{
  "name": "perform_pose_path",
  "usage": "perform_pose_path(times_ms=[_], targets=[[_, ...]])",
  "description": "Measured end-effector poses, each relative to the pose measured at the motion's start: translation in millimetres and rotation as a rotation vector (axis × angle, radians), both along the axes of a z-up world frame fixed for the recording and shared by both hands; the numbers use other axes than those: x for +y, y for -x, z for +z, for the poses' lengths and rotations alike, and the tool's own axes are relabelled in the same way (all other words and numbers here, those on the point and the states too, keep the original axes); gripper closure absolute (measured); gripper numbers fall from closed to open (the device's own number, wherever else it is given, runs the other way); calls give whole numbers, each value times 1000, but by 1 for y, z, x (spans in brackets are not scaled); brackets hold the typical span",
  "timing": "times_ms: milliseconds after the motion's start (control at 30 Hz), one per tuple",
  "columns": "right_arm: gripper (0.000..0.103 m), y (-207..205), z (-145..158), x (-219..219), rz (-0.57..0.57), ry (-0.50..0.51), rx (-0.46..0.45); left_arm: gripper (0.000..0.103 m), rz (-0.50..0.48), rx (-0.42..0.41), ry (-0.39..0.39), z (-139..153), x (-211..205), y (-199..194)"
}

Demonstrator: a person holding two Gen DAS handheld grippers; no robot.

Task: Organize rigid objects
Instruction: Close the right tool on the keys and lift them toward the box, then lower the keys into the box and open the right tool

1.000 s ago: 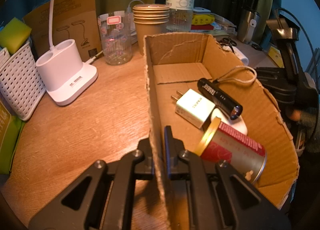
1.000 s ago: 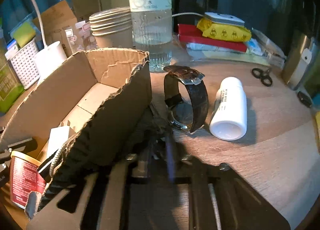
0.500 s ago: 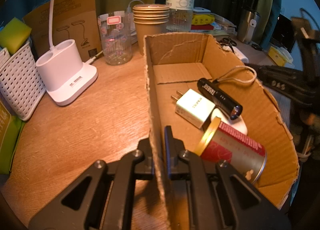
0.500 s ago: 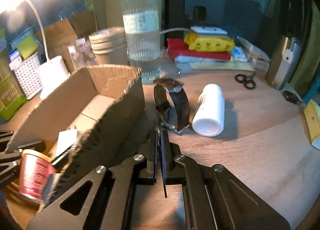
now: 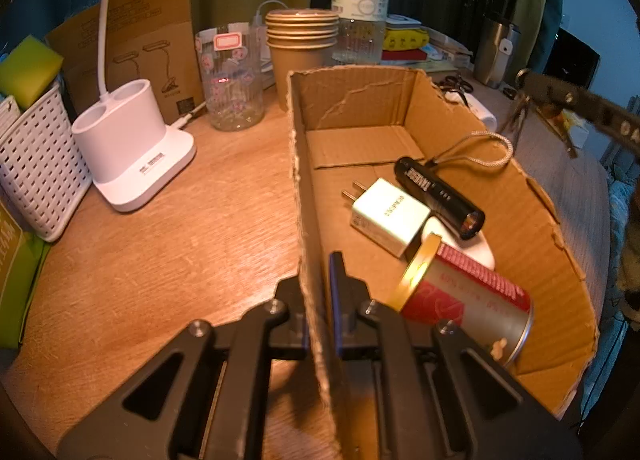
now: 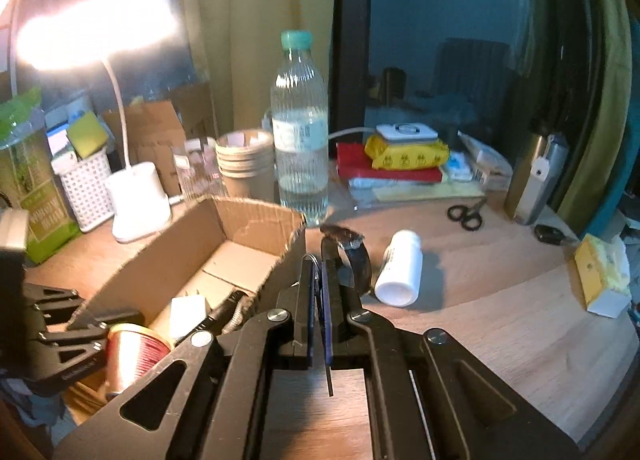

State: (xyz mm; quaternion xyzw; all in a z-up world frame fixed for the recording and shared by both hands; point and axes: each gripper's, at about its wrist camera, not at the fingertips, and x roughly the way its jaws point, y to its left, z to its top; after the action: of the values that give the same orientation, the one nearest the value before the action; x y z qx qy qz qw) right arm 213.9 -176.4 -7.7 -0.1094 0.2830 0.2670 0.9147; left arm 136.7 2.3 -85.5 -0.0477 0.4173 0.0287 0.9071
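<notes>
Fingers (image 5: 298, 296) on box wall (image 5: 306, 220); flashlight (image 5: 438, 196) inside

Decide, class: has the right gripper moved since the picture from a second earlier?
Yes. The right gripper has risen and drawn back: the wristwatch and white bottle on the table now look smaller and farther, and the water bottle's cap shows.

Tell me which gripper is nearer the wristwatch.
Right. The right gripper is shut on a thin metal piece just short of the wristwatch; the left gripper clamps the cardboard box's opposite wall.
</notes>
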Motion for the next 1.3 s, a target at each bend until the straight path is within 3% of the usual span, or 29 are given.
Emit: perform_pose_path(times_ms=[333,567,1300], targets=[[99,33,33,11,47,-29,-86,95,-8,-3,-2,1,-2,0],[99,49,41,23,93,-35,-106,95,-9,-3,-2,2,-2,0],[99,28,-10,46,94,27,9,95,-8,-4,-1,2,-2,0]])
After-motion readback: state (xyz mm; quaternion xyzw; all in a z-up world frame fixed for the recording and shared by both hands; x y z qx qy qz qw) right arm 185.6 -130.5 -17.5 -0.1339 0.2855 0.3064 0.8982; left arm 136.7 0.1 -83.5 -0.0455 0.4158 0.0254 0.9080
